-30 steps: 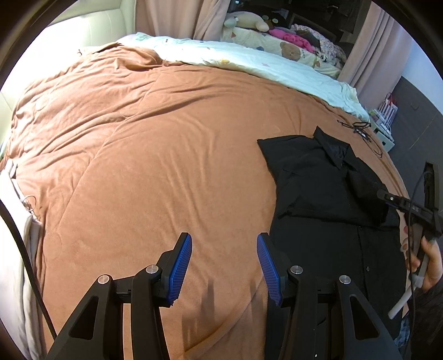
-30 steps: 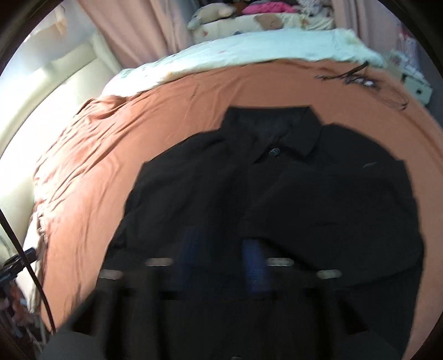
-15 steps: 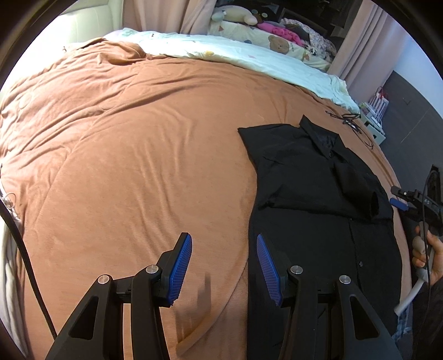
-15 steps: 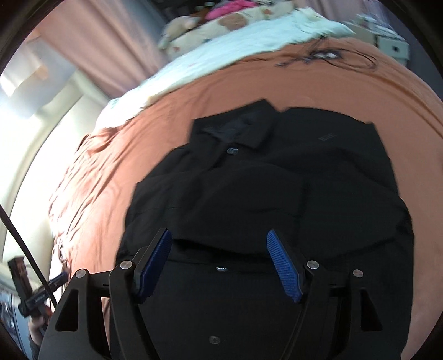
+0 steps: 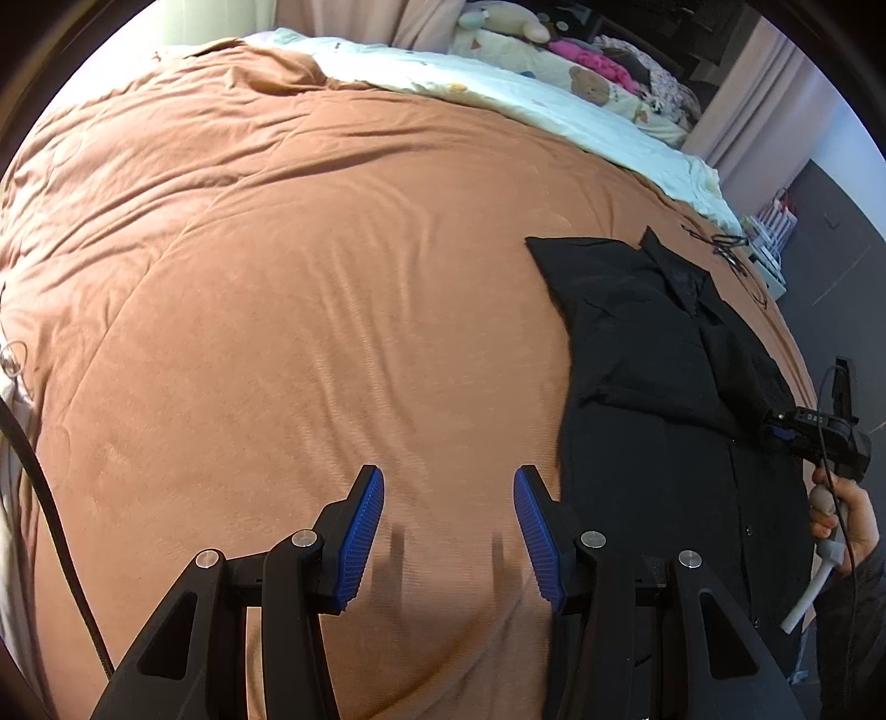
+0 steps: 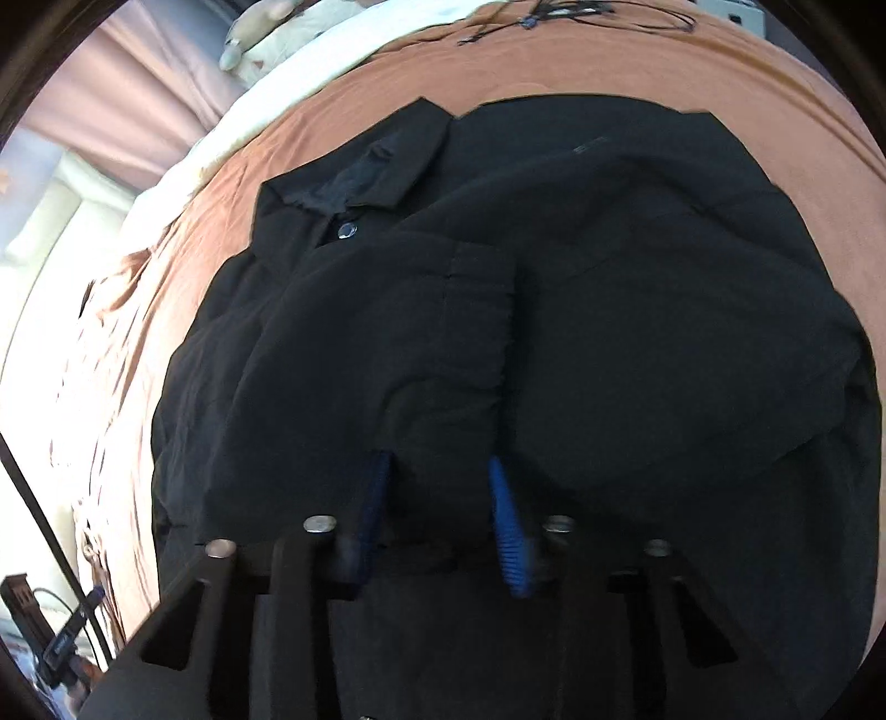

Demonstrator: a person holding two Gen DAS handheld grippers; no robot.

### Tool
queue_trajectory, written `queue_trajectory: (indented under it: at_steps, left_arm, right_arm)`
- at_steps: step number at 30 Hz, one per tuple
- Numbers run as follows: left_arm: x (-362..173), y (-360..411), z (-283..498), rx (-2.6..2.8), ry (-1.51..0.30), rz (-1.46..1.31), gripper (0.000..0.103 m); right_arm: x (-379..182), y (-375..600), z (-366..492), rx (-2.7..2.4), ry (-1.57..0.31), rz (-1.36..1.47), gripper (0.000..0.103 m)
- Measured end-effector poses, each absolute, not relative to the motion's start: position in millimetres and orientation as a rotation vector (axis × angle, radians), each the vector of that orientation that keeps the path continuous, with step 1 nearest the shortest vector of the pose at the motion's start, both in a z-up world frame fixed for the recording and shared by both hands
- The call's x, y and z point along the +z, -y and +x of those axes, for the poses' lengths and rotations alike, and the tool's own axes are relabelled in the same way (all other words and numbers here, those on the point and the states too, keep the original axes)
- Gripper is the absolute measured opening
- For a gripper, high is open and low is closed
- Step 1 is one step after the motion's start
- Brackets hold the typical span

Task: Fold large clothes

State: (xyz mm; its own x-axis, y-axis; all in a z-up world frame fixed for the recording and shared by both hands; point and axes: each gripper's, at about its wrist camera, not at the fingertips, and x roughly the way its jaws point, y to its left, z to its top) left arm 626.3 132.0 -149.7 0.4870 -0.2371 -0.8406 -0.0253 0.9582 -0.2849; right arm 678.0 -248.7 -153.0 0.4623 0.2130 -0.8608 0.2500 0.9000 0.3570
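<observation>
A black button-up shirt (image 5: 664, 343) lies face up on a brown blanket (image 5: 304, 277), collar away from me, its sleeves folded in across the chest. My right gripper (image 6: 437, 482) is low over the shirt (image 6: 637, 304). Its jaws are closing, and the end of one folded sleeve (image 6: 443, 343) is bunched between the blue pads. In the left wrist view the right gripper (image 5: 775, 429) is at the shirt's right side, held by a hand (image 5: 847, 515). My left gripper (image 5: 448, 498) is open and empty over bare blanket, just left of the shirt's edge.
A pale printed quilt (image 5: 498, 83) and plush toys (image 5: 498, 16) lie along the far side of the bed. A tangle of black cable (image 5: 725, 243) rests on the blanket beyond the collar. Curtains hang behind.
The right gripper moved across the shirt to the folded sleeve and its jaws narrowed around the cloth. The left gripper sank toward the blanket, still open.
</observation>
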Motion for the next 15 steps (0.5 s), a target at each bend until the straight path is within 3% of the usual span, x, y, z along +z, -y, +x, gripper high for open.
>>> queue_trajectory:
  at_steps: [10,15]
  left_arm:
    - [-144.6,-133.3,619.1,-0.152,-1.043,-0.305,0.051]
    - [-134.3,-144.8,612.1,-0.135,-1.029,-0.301,0.051]
  right_arm:
    - [-85.1,168.9,672.8,0.130,-1.006,0.347,0.025]
    - [-74.9,115.1,669.0,0.269,-1.049,0.335,0.033]
